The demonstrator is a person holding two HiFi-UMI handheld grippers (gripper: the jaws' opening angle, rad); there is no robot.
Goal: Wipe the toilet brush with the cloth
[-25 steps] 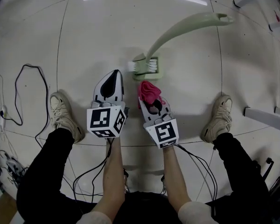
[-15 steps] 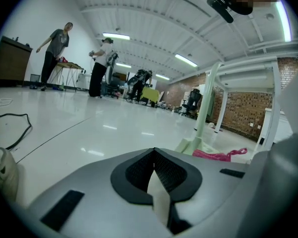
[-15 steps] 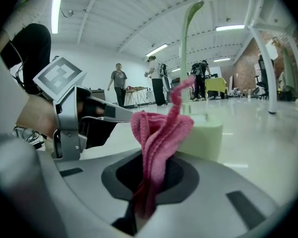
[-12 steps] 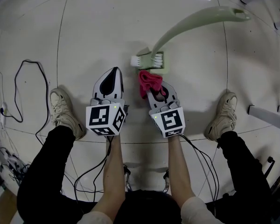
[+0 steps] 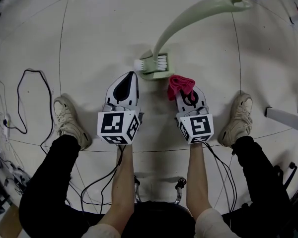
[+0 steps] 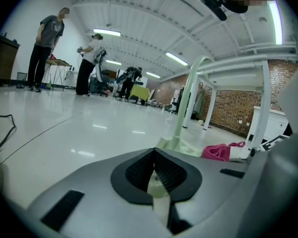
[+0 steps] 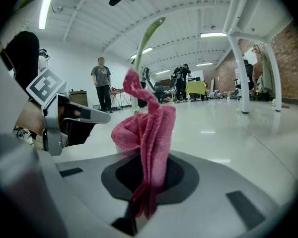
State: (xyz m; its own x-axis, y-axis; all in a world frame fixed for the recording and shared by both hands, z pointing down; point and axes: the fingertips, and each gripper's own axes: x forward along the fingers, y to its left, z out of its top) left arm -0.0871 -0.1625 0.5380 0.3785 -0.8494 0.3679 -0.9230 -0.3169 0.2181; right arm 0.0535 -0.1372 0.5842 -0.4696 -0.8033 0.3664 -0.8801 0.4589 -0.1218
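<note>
Right gripper [image 5: 186,95] has slid rightward, so its pink cloth [image 5: 181,85] now sits beside the brush holder [image 5: 161,75], not below it.
Fuzzy terry cloth is pinched, bunched upright in those jaws; left gripper [image 5: 131,76] is clenched empty near the white bristles [image 5: 139,64]. Pale green toilet brush [image 5: 165,36], smooth curved plastic handle [image 5: 208,6], stands in its square holder on glossy tile [image 5: 89,38].

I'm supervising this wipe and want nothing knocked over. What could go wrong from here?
1. The left gripper is shut on nothing, so the toilet brush stands unheld in its holder. A push from the cloth might tip it, given the long leaning handle.
2. The right gripper clamps the cloth in a bunch, with much of it loose beyond the jaws. It could slip out during rubbing.
</note>
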